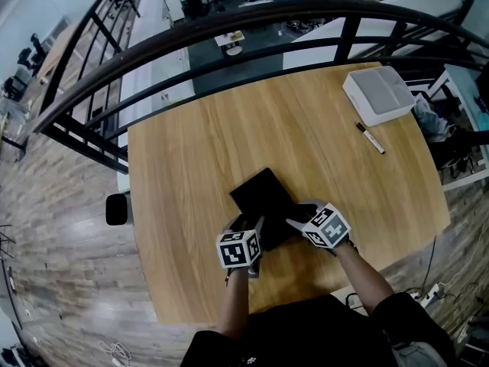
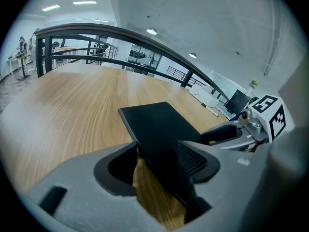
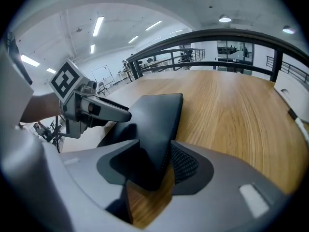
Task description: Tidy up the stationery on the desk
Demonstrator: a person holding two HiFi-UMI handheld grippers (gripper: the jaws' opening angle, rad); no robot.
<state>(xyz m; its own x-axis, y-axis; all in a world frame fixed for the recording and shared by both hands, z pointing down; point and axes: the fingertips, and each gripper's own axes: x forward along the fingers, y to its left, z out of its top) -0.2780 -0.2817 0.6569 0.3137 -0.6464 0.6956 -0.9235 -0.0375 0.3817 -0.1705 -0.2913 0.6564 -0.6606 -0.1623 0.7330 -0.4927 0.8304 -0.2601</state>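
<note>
Wooden bench [image 1: 191,151], black railing along its far edge.
- Black notebook [image 1: 263,197]: near centre, near end clamped.
- Left tool [image 1: 250,226], right tool [image 1: 296,220]: both closed on the notebook's near corners.
- White box [image 1: 380,94], marker [image 1: 370,138]: far right.

Step, judged: repositioning the notebook. Next calls for a level, matched two-handed move.

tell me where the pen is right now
In the head view the pen lies at the far right of the desk, just beside the white box, apart from the black notebook held by the left gripper and right gripper.
</note>
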